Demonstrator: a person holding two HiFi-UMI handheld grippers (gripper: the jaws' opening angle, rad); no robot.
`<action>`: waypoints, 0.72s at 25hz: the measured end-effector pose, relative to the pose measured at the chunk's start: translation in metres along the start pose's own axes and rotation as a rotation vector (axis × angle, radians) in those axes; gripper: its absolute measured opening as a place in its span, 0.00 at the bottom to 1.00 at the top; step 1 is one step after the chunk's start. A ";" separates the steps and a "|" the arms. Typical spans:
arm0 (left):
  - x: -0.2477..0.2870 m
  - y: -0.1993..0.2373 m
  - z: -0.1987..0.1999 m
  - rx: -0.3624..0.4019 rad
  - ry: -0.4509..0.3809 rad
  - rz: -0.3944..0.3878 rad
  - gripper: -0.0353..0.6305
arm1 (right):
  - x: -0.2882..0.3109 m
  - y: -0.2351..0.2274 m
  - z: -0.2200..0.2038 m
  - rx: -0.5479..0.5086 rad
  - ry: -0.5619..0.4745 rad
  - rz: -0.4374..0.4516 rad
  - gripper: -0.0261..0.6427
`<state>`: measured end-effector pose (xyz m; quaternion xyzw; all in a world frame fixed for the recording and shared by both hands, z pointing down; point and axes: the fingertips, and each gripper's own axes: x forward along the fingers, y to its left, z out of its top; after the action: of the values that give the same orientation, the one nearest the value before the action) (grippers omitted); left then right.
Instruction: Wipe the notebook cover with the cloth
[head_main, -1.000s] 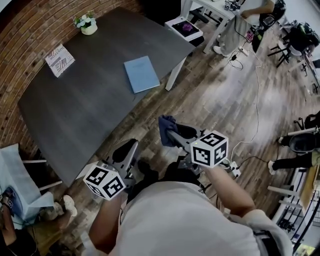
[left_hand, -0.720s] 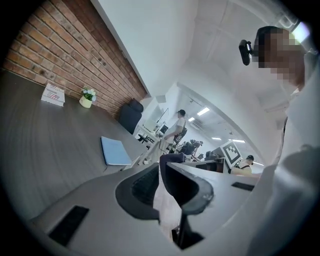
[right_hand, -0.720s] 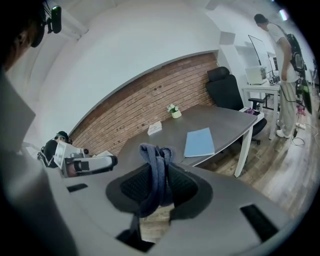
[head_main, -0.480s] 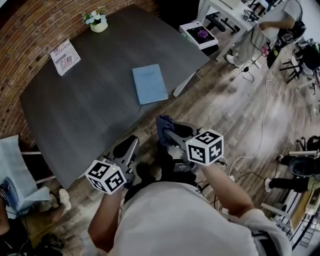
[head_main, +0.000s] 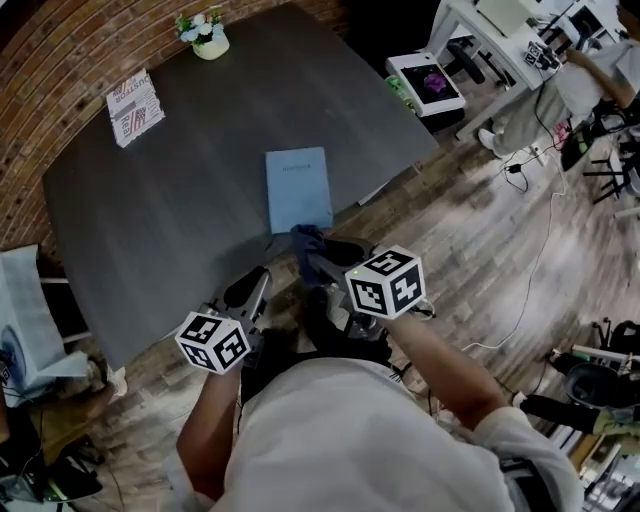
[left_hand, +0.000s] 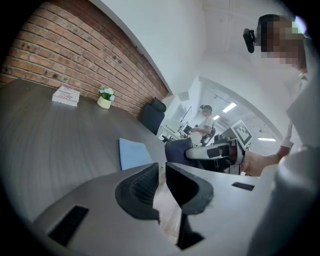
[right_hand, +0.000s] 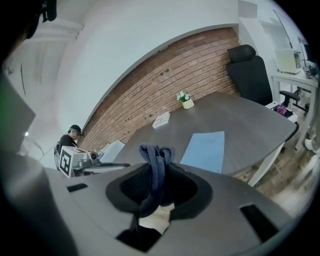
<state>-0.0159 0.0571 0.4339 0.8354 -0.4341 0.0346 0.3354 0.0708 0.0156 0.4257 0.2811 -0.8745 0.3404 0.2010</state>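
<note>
Looking down from the head view, a person stands at the near edge of a dark grey table (head_main: 150, 210), a gripper in each hand. The right gripper (head_main: 318, 255) is clamped on a dark blue cloth (right_hand: 155, 167), which hangs bunched between its jaws, just short of the light blue notebook (head_main: 298, 188) lying flat near the table's edge. The left gripper (head_main: 252, 288) holds nothing — its jaws are drawn almost together.

Office or lab space: brick wall (head_main: 45, 60), dark meeting table (head_main: 190, 160), black office chair (right_hand: 248, 70), white desks (right_hand: 296, 78), wood floor (head_main: 470, 235).
</note>
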 end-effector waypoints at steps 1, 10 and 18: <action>0.004 0.004 0.000 -0.002 -0.001 0.013 0.12 | 0.004 -0.005 0.002 0.001 0.007 0.006 0.20; 0.037 0.037 -0.006 -0.009 0.066 0.070 0.12 | 0.051 -0.026 0.011 0.003 0.078 0.003 0.20; 0.059 0.073 -0.024 0.006 0.164 0.062 0.12 | 0.108 -0.042 0.008 0.051 0.140 -0.032 0.20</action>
<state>-0.0282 0.0008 0.5115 0.8168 -0.4308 0.1144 0.3662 0.0139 -0.0535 0.4989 0.2756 -0.8446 0.3782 0.2600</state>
